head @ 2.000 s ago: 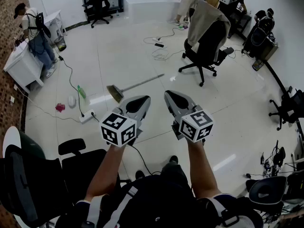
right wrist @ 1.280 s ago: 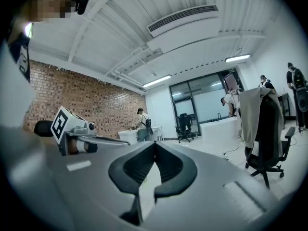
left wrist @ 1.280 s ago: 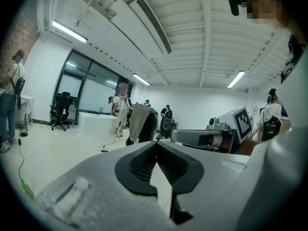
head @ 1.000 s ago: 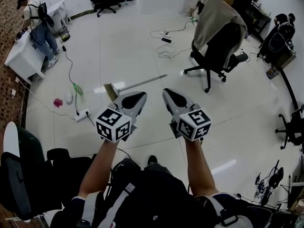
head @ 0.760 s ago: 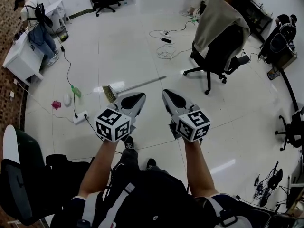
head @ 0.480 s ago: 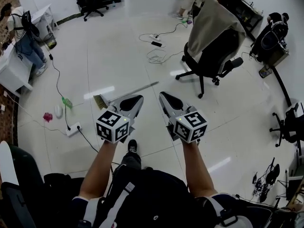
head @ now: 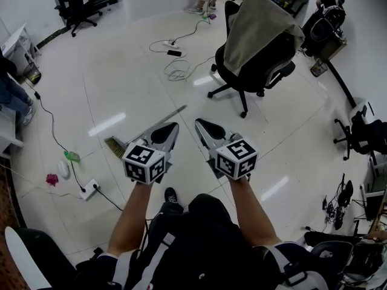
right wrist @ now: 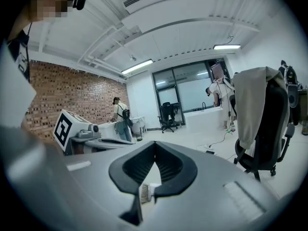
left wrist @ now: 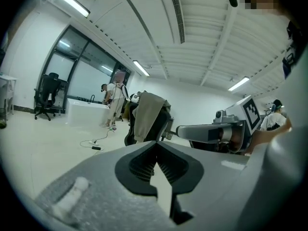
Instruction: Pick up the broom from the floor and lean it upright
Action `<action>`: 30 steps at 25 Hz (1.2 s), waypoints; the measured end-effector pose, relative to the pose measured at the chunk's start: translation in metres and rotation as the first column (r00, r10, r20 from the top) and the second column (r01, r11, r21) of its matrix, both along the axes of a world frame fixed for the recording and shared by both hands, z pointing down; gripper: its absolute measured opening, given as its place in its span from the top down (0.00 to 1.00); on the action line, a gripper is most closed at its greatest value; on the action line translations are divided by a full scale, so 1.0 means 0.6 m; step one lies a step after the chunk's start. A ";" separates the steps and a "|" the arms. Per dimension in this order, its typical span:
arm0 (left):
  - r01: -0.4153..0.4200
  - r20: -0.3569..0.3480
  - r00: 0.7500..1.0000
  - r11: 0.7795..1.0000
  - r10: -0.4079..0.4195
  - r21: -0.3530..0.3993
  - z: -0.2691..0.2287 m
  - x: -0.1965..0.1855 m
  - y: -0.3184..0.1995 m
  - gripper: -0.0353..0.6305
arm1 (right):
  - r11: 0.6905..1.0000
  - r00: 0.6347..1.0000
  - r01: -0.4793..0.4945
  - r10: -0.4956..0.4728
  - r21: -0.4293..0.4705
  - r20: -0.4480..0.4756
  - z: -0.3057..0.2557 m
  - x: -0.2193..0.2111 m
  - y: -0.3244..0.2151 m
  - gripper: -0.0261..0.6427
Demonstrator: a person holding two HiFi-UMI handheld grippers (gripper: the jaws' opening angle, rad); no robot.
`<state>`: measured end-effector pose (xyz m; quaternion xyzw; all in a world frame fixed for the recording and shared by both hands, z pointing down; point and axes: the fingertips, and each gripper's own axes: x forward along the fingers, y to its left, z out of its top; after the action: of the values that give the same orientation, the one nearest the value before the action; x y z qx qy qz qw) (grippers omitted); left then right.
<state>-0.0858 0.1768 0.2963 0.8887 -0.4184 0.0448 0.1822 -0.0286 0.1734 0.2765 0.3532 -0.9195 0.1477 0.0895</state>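
The broom [head: 114,146] lies flat on the white floor, its bristle head at the left and its thin handle [head: 179,110] running up to the right. In the head view my left gripper [head: 174,125] hangs above the handle's middle and hides part of it. My right gripper [head: 198,123] is level with it, just to the right. Both are shut and hold nothing. The jaws meet at the tip in the left gripper view [left wrist: 156,143] and in the right gripper view [right wrist: 155,142], where the broom head [right wrist: 146,192] shows through the gap behind the tips.
A black office chair draped with a beige jacket [head: 260,47] stands ahead on the right. Cables and a power strip [head: 174,53] lie beyond the broom. Another power strip [head: 89,190], a green item [head: 72,156] and a pink item [head: 52,179] lie at the left. More chairs [head: 363,132] line the right edge.
The person has walked forward, so the broom and chair have come nearer. The broom now sits right under the left gripper. Both grippers stayed shut and empty.
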 end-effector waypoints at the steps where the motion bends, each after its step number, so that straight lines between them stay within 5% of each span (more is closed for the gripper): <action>1: -0.011 0.005 1.000 1.000 0.011 -0.009 0.008 0.000 -0.013 0.95 | 1.000 1.000 -0.009 0.009 -0.005 0.001 0.005 0.000 -0.014 0.96; 18: -0.034 0.162 0.986 0.996 0.048 -0.088 0.158 0.063 -0.337 0.94 | 0.998 1.000 -0.025 0.025 -0.059 0.001 0.138 0.075 -0.333 0.96; 25: -0.060 0.240 0.965 0.980 0.105 -0.188 0.291 0.084 -0.430 0.94 | 0.995 1.000 -0.003 0.002 -0.104 -0.018 0.248 0.100 -0.420 0.96; 30: -0.061 0.230 0.965 0.963 0.124 -0.263 0.442 0.071 -0.496 0.94 | 0.986 0.999 -0.021 0.014 -0.166 -0.038 0.386 0.095 -0.477 0.96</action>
<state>-0.0433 -0.1208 0.5617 0.8645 -0.3861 0.2155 0.2390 0.0286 -0.1127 0.5079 0.3552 -0.8990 0.2183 0.1342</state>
